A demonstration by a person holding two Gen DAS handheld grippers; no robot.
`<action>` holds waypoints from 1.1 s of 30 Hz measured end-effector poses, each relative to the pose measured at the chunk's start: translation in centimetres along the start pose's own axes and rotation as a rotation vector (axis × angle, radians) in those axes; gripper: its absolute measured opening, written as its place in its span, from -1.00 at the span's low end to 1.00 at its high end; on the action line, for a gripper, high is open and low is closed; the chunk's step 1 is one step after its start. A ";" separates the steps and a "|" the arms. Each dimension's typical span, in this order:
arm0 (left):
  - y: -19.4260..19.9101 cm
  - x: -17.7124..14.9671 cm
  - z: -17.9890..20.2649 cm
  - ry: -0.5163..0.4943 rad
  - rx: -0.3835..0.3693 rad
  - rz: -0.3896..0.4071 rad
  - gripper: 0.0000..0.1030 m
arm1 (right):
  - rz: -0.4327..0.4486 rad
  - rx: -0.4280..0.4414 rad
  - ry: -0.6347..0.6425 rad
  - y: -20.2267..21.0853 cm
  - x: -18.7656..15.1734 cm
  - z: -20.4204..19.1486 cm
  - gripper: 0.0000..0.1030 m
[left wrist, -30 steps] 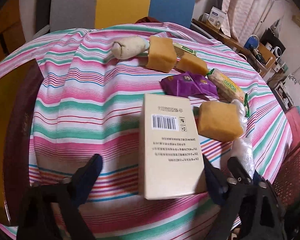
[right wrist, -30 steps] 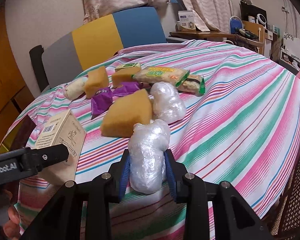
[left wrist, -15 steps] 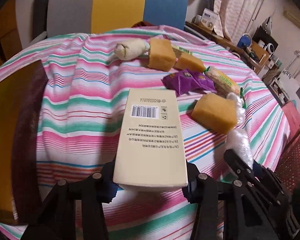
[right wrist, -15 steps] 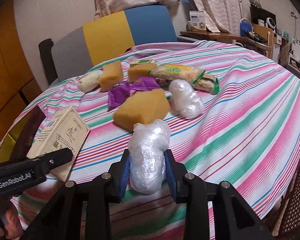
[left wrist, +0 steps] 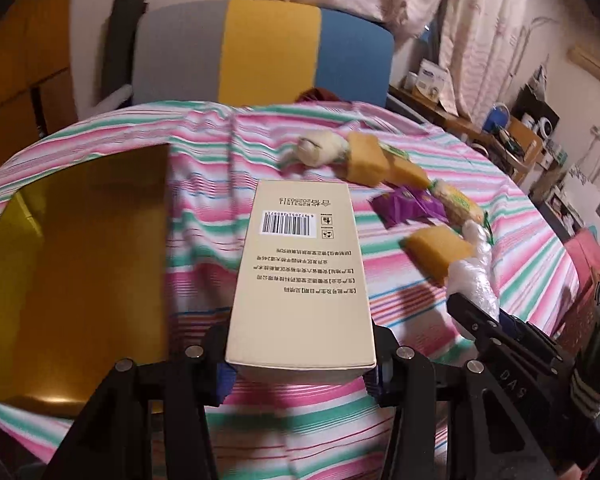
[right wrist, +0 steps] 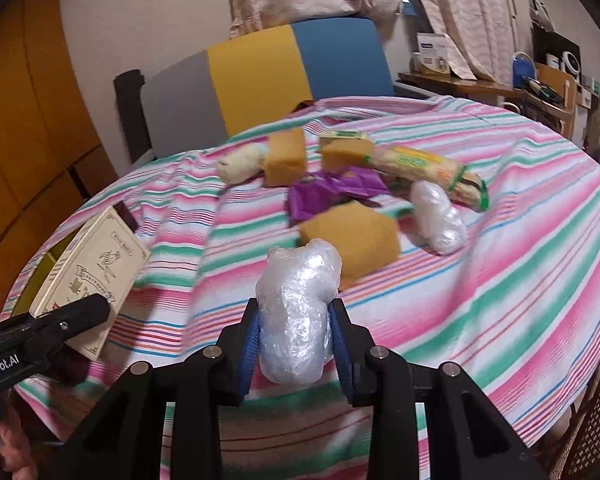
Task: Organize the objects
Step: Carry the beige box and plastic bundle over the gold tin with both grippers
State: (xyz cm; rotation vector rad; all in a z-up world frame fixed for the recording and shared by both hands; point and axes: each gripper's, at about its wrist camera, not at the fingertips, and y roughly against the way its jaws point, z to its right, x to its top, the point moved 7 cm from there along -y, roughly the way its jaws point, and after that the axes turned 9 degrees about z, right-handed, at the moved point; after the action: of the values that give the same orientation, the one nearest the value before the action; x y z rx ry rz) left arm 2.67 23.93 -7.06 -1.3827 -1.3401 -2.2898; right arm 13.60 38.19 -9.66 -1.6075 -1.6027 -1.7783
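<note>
Beige cardboard — the box (left wrist: 300, 272) is pinched by its near end in the left gripper (left wrist: 298, 364), both pads pressed on its side faces. Its long axis runs straight out from the gripper, along the fingers, with the barcode face up and the far end pointing toward the chair (left wrist: 268, 44). The box appears clear of the striped surface (left wrist: 204, 200).

The relation that governs the next move: the open yellow container (left wrist: 76, 272) lies to the left of the box in the left wrist view, just beside it, with its near wall roughly parallel to the box's long axis. The left gripper is the nearer of the two. A sideways shift to the left, with little turning, would probably bring the box over the opening.

The right gripper (right wrist: 296, 344) is clamped on a clear plastic-wrapped bundle (right wrist: 296, 312) — upright between the pads. It sits on the far side of the box from the container, so its load would likely follow second. Remaining sponges and snack packets lie well beyond both grippers.
</note>
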 end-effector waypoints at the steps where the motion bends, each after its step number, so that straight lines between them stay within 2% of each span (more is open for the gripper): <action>1: 0.5 0.2 -0.9 0.015 0.010 0.009 -0.02 | 0.001 0.010 0.003 0.0 0.2 -0.5 -0.36; 6: 2.4 0.7 -5.5 0.088 0.073 0.033 -0.02 | 0.019 0.077 0.046 0.5 1.1 -4.0 -0.36; 15: 5.2 -0.1 -14.7 0.178 0.245 0.056 -0.02 | 0.054 0.245 0.126 1.2 3.1 -12.0 -0.36; 19: 5.7 -0.8 -19.1 0.196 0.340 0.031 -0.02 | 0.054 0.312 0.161 1.1 3.3 -15.7 -0.36; 23: 5.8 -1.9 -22.5 0.221 0.399 -0.006 -0.02 | 0.031 0.378 0.189 0.8 2.8 -18.9 -0.36; 26: 5.8 -2.8 -24.2 0.240 0.413 -0.031 -0.01 | 0.010 0.418 0.205 0.4 2.2 -21.0 -0.36; 33: 6.0 -3.7 -25.3 0.221 0.445 -0.059 -0.01 | -0.034 0.471 0.250 -0.2 0.6 -24.7 -0.36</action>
State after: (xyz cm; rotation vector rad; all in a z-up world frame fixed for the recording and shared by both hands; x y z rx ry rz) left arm -8.23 0.32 -10.68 -0.9323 -1.6947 -1.9381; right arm 0.05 18.40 -3.84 -1.1049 -1.7624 -1.4047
